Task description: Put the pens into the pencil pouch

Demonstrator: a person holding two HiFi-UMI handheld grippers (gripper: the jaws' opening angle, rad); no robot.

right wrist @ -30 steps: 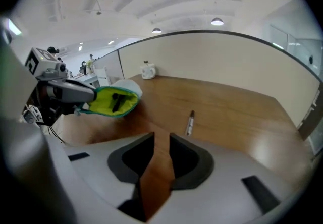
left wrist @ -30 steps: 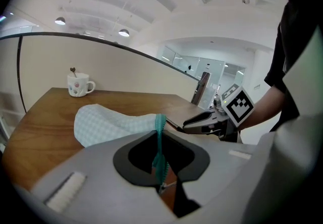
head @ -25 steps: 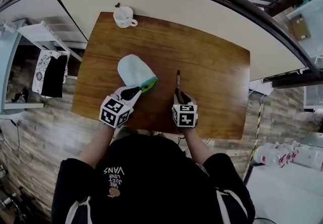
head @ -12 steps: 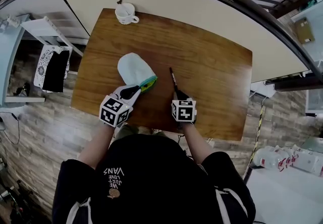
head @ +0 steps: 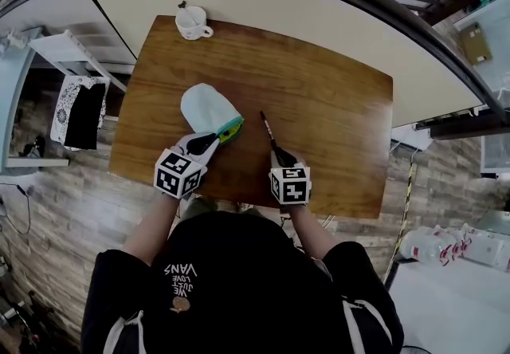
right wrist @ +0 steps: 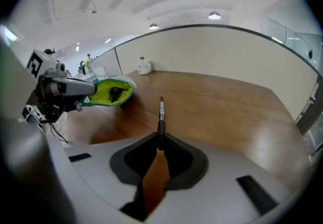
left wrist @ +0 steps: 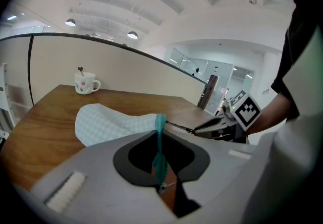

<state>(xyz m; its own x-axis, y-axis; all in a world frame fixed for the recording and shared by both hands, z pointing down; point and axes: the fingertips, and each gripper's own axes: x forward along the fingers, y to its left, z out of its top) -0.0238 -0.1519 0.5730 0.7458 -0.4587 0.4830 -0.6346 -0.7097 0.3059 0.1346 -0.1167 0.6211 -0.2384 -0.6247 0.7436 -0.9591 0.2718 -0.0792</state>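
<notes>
A pale blue checked pencil pouch (head: 207, 108) with a lime lining lies on the wooden table (head: 335, 105). My left gripper (head: 213, 139) is shut on the pouch's teal zipper edge (left wrist: 159, 140) and holds the mouth (right wrist: 112, 92) open toward the right. A dark object lies inside the mouth. My right gripper (head: 279, 156) has a thin dark pen (head: 266, 129) between its jaws, which are closing and press on the pen's rear end. The pen (right wrist: 161, 112) sticks out ahead, its tip slanted toward the pouch mouth a short way off.
A white mug (head: 191, 23) with a spoon stands at the table's far left corner. A curved pale counter with a dark rail runs behind the table. The table's right half is bare wood. The near table edge is just under both hands.
The pen's tip has swung left toward the pouch mouth, with the right gripper shifting slightly left and nearer. The left gripper and pouch have stayed put.
</notes>
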